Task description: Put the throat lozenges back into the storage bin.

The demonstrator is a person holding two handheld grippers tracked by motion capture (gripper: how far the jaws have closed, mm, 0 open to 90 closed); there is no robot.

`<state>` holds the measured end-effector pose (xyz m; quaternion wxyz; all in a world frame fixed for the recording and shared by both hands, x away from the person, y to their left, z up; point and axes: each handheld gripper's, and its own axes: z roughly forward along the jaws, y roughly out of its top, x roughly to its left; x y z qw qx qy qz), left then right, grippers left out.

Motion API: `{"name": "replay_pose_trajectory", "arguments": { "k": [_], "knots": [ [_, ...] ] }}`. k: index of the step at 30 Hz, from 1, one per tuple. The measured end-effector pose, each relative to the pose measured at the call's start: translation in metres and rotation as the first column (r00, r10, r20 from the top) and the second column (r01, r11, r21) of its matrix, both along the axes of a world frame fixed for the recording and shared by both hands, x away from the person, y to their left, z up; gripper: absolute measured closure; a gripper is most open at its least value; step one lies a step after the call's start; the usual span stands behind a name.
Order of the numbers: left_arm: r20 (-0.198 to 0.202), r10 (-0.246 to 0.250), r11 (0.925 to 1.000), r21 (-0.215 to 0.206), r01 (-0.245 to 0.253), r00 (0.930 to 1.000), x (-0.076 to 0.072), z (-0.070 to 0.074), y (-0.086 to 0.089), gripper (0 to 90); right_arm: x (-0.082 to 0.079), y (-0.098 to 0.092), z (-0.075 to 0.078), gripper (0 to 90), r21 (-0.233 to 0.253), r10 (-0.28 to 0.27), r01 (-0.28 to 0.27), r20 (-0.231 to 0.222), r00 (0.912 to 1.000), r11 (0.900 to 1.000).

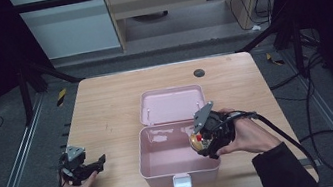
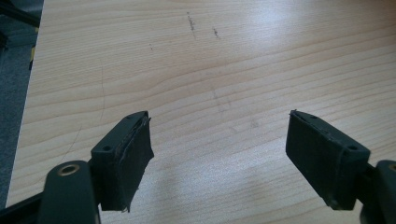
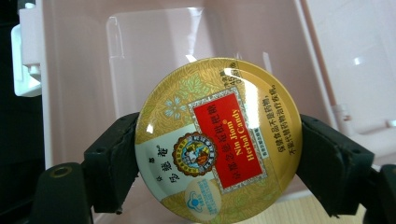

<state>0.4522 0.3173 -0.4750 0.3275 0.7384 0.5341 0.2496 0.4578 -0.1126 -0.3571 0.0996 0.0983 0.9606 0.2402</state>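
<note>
Your right tool [image 3: 219,154] is clamped on a round gold candy tin [image 3: 218,137], one jaw on each side of its rim, held above the inside of the open pink box [image 1: 165,160]. From the high view the tin [image 1: 196,142] is mostly hidden behind the tool. Your left tool [image 2: 219,158] hangs spread wide over bare counter [image 2: 210,70], well apart from the box.

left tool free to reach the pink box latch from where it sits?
Probably yes. The left tool is open, holding nothing, and only bare table lies between it and the latch on the pink box.
</note>
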Motion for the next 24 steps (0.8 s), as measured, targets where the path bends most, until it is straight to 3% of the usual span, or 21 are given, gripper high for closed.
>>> {"name": "replay_pose_trajectory", "arguments": {
  "k": [20,24],
  "knots": [
    [0.003,-0.001,1.0,-0.003,0.001,1.0,0.0,0.0,0.0,21.4,0.003,0.011,-0.02,20.7,-0.065,0.02,-0.022,-0.032,0.9993,0.998],
    [0.002,-0.002,1.0,-0.002,0.002,1.0,0.0,0.0,0.0,21.4,0.005,0.008,-0.026,20.7,-0.041,0.006,-0.008,-0.049,0.9988,0.999]
  ]
}}
